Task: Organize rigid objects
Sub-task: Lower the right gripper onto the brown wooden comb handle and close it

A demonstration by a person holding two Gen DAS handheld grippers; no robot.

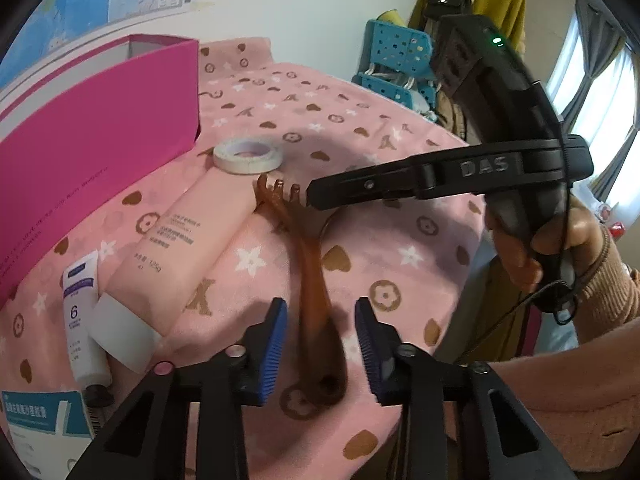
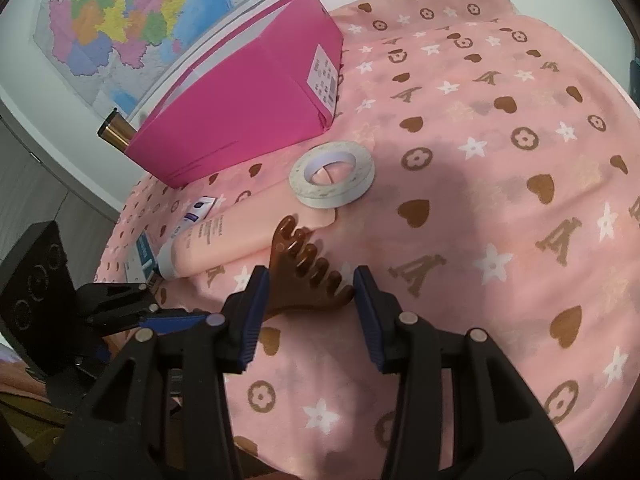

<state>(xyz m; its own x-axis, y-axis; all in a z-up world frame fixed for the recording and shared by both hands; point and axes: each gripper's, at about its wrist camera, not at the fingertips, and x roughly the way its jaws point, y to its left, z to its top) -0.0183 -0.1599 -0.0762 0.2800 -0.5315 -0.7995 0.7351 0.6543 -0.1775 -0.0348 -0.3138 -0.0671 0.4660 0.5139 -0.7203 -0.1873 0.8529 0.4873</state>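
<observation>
Pink patterned blanket (image 2: 500, 128) | my left gripper (image 1: 321, 334) spread astride stiff, slick brown comb's (image 1: 316, 280) handle | right gripper (image 2: 308, 300) spread round its teeth | I'd pinch the handle

Home bedroom: hung coats (image 1: 498, 4), wall map (image 2: 132, 12).

Black left gripper (image 1: 321, 322), ribbed blue pads (image 1: 276, 344), silver screws; "DAS" lettering; tan knit sleeve (image 1: 608, 280).
</observation>
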